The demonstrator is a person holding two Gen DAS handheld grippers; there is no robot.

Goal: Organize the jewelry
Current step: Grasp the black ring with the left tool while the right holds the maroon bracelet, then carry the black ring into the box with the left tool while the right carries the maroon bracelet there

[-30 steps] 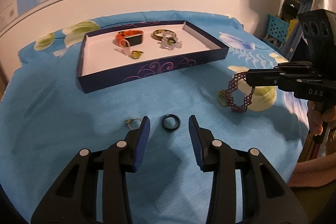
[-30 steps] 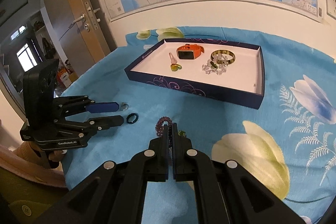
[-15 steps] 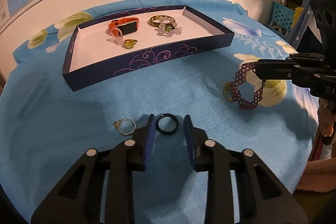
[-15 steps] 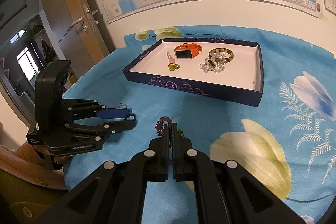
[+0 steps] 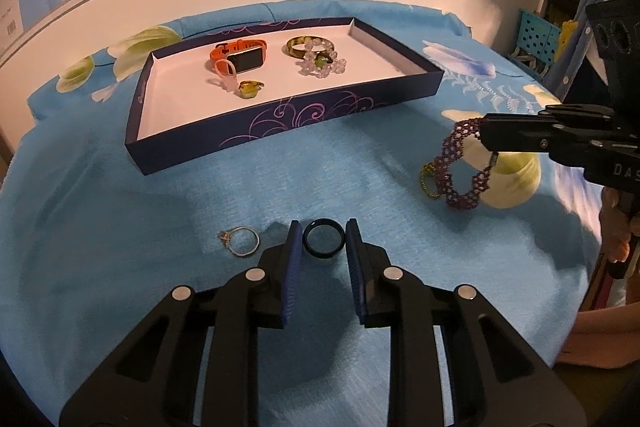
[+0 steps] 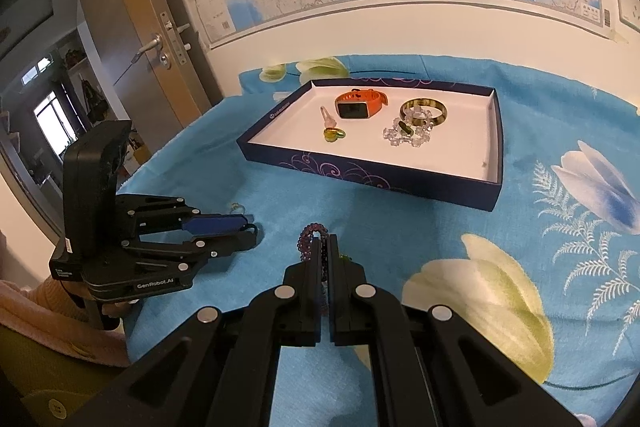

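A black ring (image 5: 324,255) lies low over the blue cloth between the blue pads of my left gripper (image 5: 322,227), which is shut on it from both sides. In the right wrist view the left gripper (image 6: 250,227) shows at the left with the ring at its tip. My right gripper (image 6: 325,241) is shut on a purple beaded bracelet (image 6: 311,231). That bracelet (image 5: 454,163) hangs from the right gripper (image 5: 486,137) just over the cloth. A thin silver ring (image 5: 256,239) lies left of my left fingers. The dark blue tray (image 5: 280,131) stands beyond.
The tray (image 6: 360,179) holds an orange watch (image 5: 240,57), a green-gold bangle (image 5: 298,45), a clear bead bracelet (image 5: 324,65) and a small yellow-green ring (image 5: 250,89). A small green-gold piece (image 5: 428,183) lies by the purple bracelet. A door and wall map stand behind.
My left jaws have narrowed from wide apart onto the black ring, and the left gripper has edged forward over it. The right gripper and the purple bracelet have stayed put.
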